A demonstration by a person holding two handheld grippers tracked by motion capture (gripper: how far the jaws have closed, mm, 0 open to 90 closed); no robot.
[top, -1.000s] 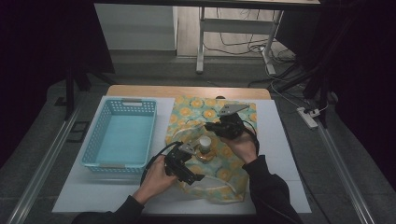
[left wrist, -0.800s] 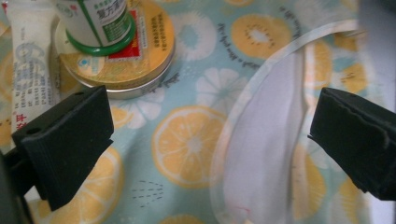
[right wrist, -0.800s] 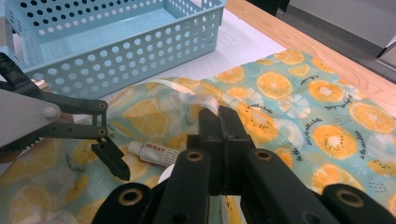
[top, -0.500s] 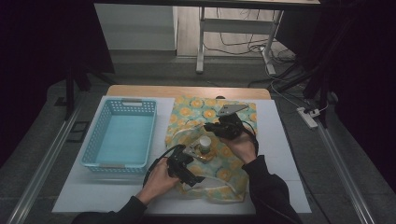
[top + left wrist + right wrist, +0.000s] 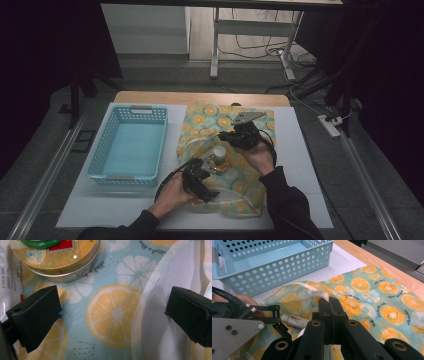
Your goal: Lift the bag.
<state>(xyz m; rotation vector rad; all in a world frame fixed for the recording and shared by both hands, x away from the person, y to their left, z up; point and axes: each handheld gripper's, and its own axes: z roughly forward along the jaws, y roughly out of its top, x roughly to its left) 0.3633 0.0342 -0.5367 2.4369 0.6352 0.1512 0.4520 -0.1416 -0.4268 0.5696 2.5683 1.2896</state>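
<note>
Cloth [image 5: 207, 117] printed with orange slices on pale blue, spread over the white mat [image 5: 300, 165] at the middle of the wooden table [image 5: 200, 97], just to the right of the basket [image 5: 135, 108]. Rumpled along its near half, with white lining turned up in places. Seen close under the left gripper's jaws [image 5: 115, 312], and stretching away to the right in the right gripper view [image 5: 382, 295].

Basket of light blue plastic with holed walls, standing on the mat at the left with nothing inside; beyond the cloth's edge in the right gripper view [image 5: 274, 272].

Left gripper [image 5: 207, 167], held in the left hand [image 5: 172, 195] over the near part of the cloth. Jaws spread wide [image 5: 112, 315], nothing between them but the printed fabric and a fold of white lining below. Just past the jaw tips, a round tin [image 5: 62, 262] with a yellow label resting on the cloth, and beside it at the far left a white tube [image 5: 8, 290] with red print.

Right gripper [image 5: 227, 136], held in the right hand [image 5: 257, 155] farther back over the cloth's middle. Jaws pressed together [image 5: 329, 302], tips at a white-edged fold of the fabric; impossible to tell whether any of it is pinched between them. Same white tube [image 5: 294, 320] lying on the cloth, just left of those jaws.
</note>
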